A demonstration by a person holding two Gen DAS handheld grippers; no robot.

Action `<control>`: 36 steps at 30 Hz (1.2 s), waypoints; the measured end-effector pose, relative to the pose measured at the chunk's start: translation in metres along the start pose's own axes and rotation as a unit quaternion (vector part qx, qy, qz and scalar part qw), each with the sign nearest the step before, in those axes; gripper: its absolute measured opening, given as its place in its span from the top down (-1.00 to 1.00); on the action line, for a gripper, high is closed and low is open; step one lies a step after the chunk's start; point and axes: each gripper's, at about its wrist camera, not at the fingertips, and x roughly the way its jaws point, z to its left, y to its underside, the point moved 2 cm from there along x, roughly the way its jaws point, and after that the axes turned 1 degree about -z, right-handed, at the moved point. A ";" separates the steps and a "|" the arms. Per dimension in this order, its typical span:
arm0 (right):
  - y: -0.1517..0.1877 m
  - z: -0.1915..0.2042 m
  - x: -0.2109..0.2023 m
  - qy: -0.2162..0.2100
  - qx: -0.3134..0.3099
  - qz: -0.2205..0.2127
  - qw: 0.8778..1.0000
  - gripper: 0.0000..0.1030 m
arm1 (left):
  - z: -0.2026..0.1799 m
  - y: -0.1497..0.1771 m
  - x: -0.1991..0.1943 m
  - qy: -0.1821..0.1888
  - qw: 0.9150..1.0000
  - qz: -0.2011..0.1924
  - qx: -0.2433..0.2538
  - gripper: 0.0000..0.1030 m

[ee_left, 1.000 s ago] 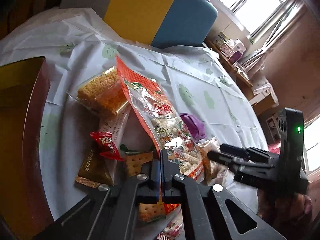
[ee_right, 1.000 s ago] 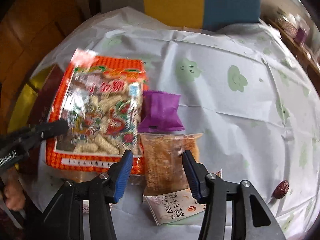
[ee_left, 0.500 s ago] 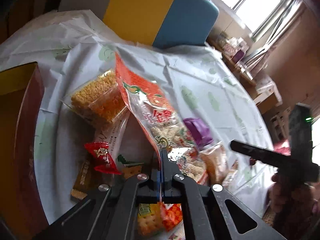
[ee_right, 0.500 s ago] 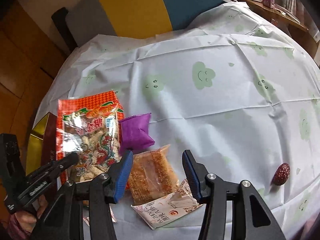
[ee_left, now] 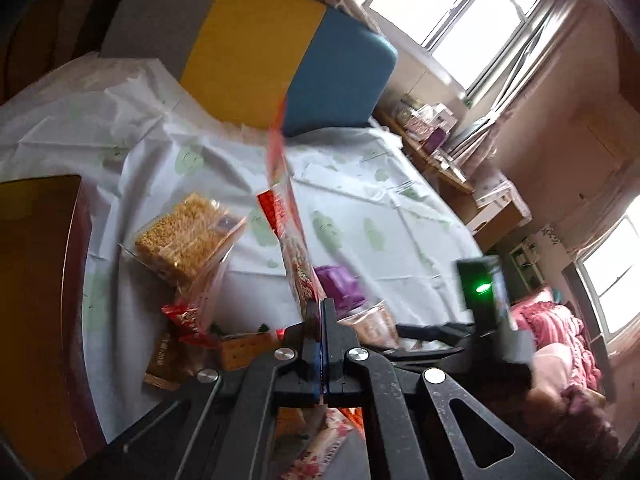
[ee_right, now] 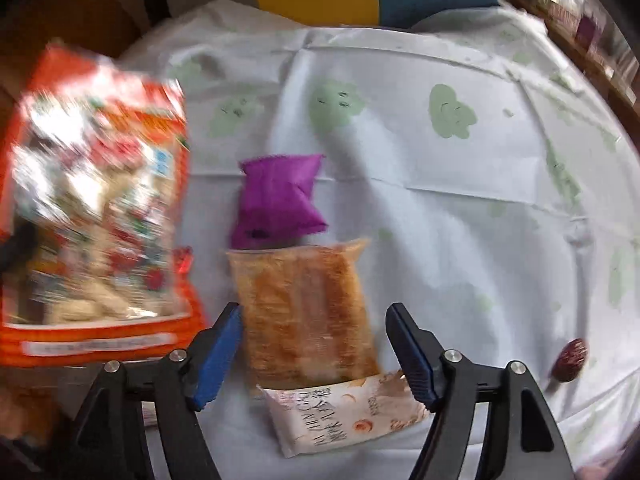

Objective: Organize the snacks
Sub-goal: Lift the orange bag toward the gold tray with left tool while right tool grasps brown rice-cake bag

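Over the cloth-covered worktop (ee_right: 460, 208) we hold the big orange bag of snacks (ee_right: 96, 216) by its lower edge in the left gripper (ee_left: 322, 344), whose fingers are pinched fully together on the film, so the bag hangs lifted and edge-on in the left wrist view. Below the right gripper (ee_right: 316, 344) lies a clear packet of golden pastry (ee_right: 304, 312), and our right fingers have just been opening; they now stand wide on either side of the packet, not touching it. To do this step well, we judge that we should come straight down so both pads straddle the packet's middle, then close gently, since the filling looks brittle and the wrapper slippery. A white sachet (ee_right: 344, 412) overlaps the packet's near end and a purple pouch (ee_right: 276, 204) touches its far end, so we should pinch only the pastry and lift slowly to avoid dragging either along. We keep the orange bag raised and clear, because its swinging end could sweep the block of yellow crisp rice (ee_left: 184, 236) or the small red wrapper (ee_left: 184, 320) nearby.
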 end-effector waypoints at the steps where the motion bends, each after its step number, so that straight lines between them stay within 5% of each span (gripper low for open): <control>1: 0.001 0.001 0.002 0.004 -0.003 0.003 1.000 -0.26 | -0.003 -0.002 -0.005 0.006 1.000 -0.006 0.003 1.00; 14: 0.010 0.026 0.007 0.043 -0.061 -0.008 0.997 -0.21 | 0.005 -0.036 -0.095 0.016 0.996 -0.084 0.006 1.00; 21: 0.013 0.033 0.012 0.047 -0.063 -0.008 0.997 -0.21 | 0.062 -0.043 -0.147 -0.061 0.991 -0.122 -0.013 1.00; 34: 0.012 0.032 0.012 0.049 -0.066 -0.008 0.997 -0.21 | 0.151 -0.025 -0.125 -0.141 0.986 -0.064 -0.069 0.97; 36: 0.012 0.032 0.012 0.048 -0.065 -0.008 0.997 -0.21 | 0.157 -0.028 -0.121 -0.166 0.980 -0.067 -0.082 0.66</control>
